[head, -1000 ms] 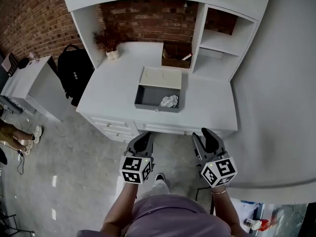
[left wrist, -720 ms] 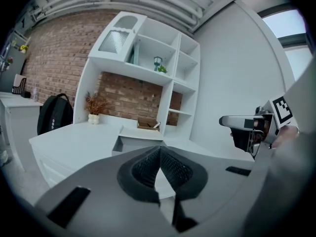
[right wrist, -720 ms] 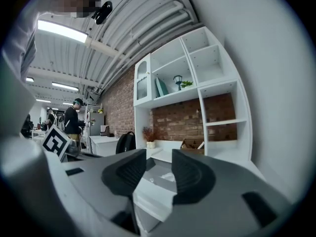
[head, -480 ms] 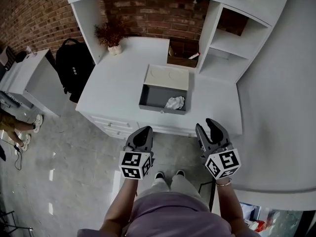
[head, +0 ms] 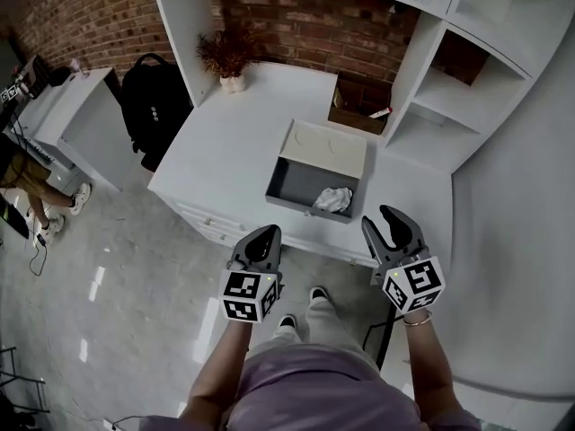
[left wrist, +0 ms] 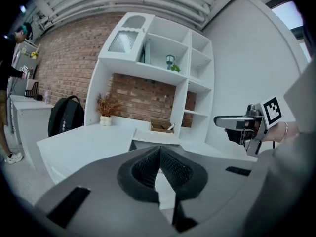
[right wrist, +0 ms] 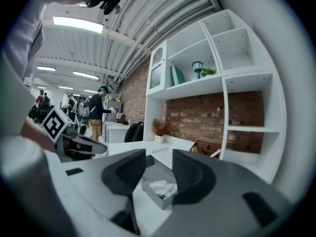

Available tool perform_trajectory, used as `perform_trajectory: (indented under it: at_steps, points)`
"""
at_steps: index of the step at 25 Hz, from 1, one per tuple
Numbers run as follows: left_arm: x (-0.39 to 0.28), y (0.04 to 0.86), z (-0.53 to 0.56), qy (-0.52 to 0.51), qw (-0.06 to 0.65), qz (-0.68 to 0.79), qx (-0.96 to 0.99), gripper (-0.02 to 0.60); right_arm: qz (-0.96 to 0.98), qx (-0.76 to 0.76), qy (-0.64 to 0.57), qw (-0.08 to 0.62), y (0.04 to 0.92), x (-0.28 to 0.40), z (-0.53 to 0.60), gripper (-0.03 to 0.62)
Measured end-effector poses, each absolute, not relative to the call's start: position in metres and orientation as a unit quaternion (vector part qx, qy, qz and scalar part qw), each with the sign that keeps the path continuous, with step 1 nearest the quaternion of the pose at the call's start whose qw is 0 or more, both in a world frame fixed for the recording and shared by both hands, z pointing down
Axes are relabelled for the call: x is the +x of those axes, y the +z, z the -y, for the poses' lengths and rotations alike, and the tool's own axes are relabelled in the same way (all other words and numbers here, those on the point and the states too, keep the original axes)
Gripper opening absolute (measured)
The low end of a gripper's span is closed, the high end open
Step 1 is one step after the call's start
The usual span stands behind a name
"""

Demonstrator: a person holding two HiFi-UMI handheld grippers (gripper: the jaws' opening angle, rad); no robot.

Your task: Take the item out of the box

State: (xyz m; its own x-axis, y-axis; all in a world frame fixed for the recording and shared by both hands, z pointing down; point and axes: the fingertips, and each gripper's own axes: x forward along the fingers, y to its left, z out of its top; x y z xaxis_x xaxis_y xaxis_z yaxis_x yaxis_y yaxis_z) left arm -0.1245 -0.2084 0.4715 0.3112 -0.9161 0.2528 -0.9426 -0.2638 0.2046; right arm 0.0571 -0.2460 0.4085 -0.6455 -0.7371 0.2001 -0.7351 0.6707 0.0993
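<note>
Closed in on the desk (head: 225, 133) over the last second; the box (head: 289, 183) lay well ahead before and now sits near both tools, at 12 o'clock. Left tool (head: 263, 234) clenched, nothing in it; right tool (head: 384, 221) released, its jaws have just been opening a touch wider, nothing gripped, only the box framed beyond them. Item (head: 333, 199), a crumpled white wad, lies in the box's 4 o'clock corner, untouched; lid (head: 325, 148) thrown back at 12. I judge the approach nearly done; the right tool is nearer the item and looks lined up; reach and grasp not yet begun.
</note>
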Motion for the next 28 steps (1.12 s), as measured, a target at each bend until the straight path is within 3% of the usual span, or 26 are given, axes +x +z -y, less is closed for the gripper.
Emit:
perform_trajectory:
  at_steps: [18,28]
  points:
    - [-0.136,0.493,0.244,0.032,0.194,0.673,0.713,0.001,0.934,0.134,-0.087,0.320,0.492,0.015,0.308,0.192]
    - [-0.147,0.502,0.231,0.033,0.206,0.712,0.670,0.000,0.907,0.032,-0.129,0.400,0.536,-0.004,0.322,0.187]
